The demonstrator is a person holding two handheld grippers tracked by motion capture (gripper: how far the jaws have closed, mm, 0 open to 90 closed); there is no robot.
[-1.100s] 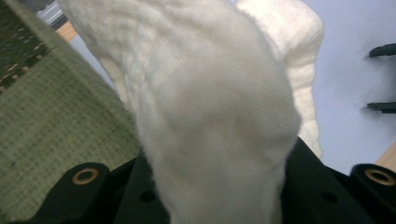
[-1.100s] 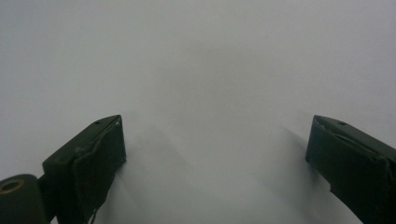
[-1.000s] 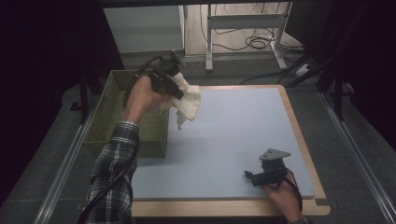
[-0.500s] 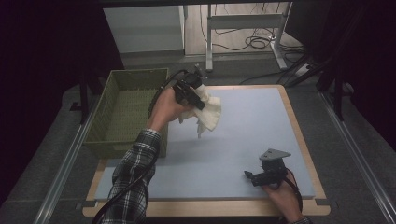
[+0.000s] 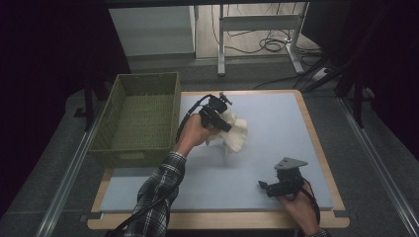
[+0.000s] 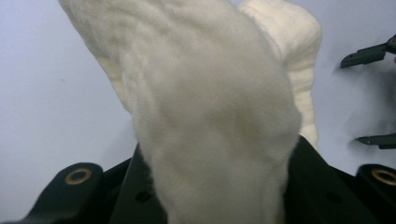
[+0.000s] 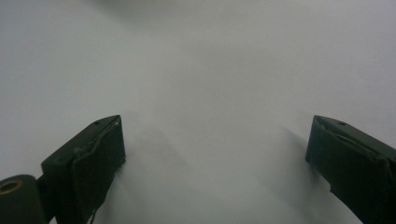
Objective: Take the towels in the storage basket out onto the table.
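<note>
Left gripper view: gripper clamps fuzzy ribbed-knit cloth.

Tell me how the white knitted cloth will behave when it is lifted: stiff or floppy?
Probably floppy: the white knitted cloth droops in folds from the left tool. It looks light, since one pinch carries it. Its fuzzy, ribbed surface likely resists slipping.
</note>
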